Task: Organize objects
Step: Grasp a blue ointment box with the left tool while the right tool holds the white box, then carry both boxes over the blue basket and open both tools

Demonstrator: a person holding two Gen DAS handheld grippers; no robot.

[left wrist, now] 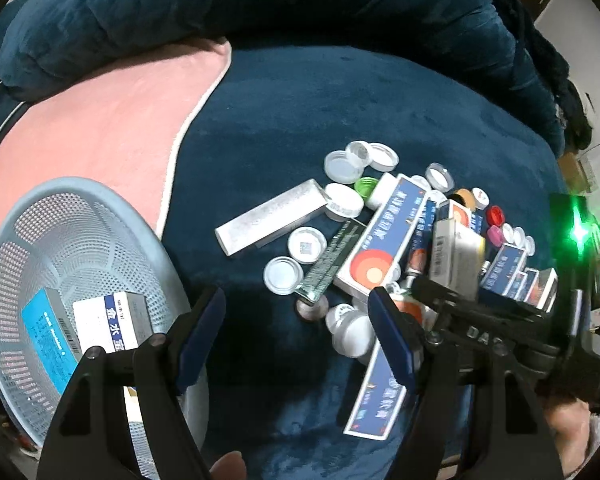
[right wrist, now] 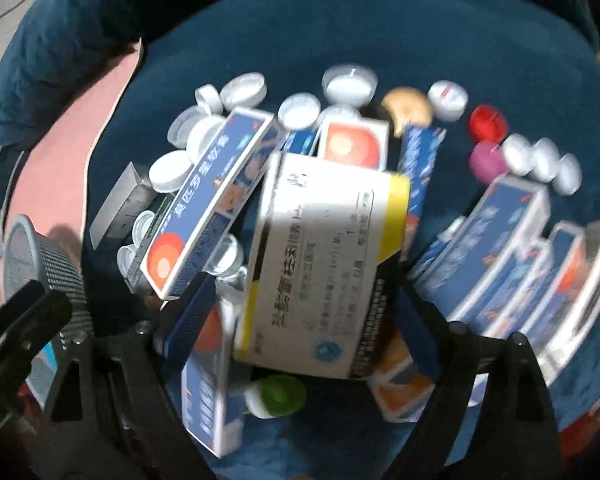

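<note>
Dark blue plush covers the sofa seat [left wrist: 300, 120], where a heap of blue-and-white cardboard medicine boxes [left wrist: 380, 240] and white plastic bottle caps [left wrist: 342, 166] lies. The right gripper [right wrist: 304, 312] points steeply down over the heap, its jaws wide on either side of a white carton with a yellow band [right wrist: 320, 264]; blur hides whether the pads press it. The left gripper [left wrist: 296, 340] hovers with jaws wide and nothing between them, beside a pale blue perforated plastic basket [left wrist: 60, 232] holding two small boxes. A pink cloth [left wrist: 100, 120] lies behind the basket.
</note>
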